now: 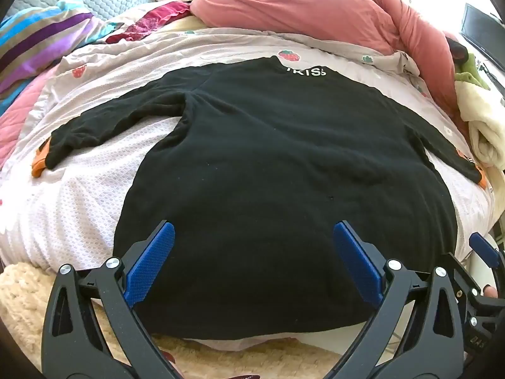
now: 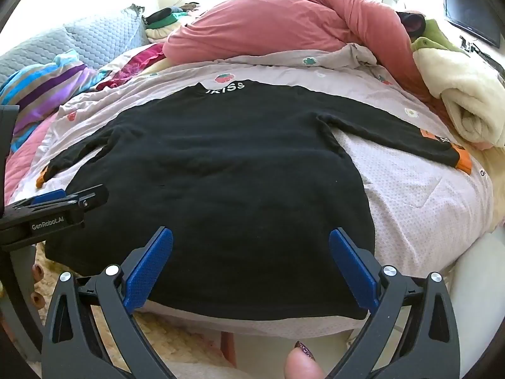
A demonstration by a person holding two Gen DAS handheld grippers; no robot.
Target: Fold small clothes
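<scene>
A black long-sleeved top [image 1: 284, 170] lies spread flat on the bed [image 1: 79, 208], collar at the far end with white lettering, hem at the near edge, both sleeves stretched out left and right with orange cuffs. The left tongs [image 1: 254, 237] stand wide apart over the near left part of the hem, holding nothing, blue pads just above the fabric. The right tongs [image 2: 251, 240] also stand wide and hold nothing, over the near right part of the hem. Far behind the top lies a rumpled pink duvet [image 2: 284, 22]; a rolled cream blanket [image 2: 467, 94] sits at the far right, a striped pillow [image 1: 41, 41] at the far left.
</scene>
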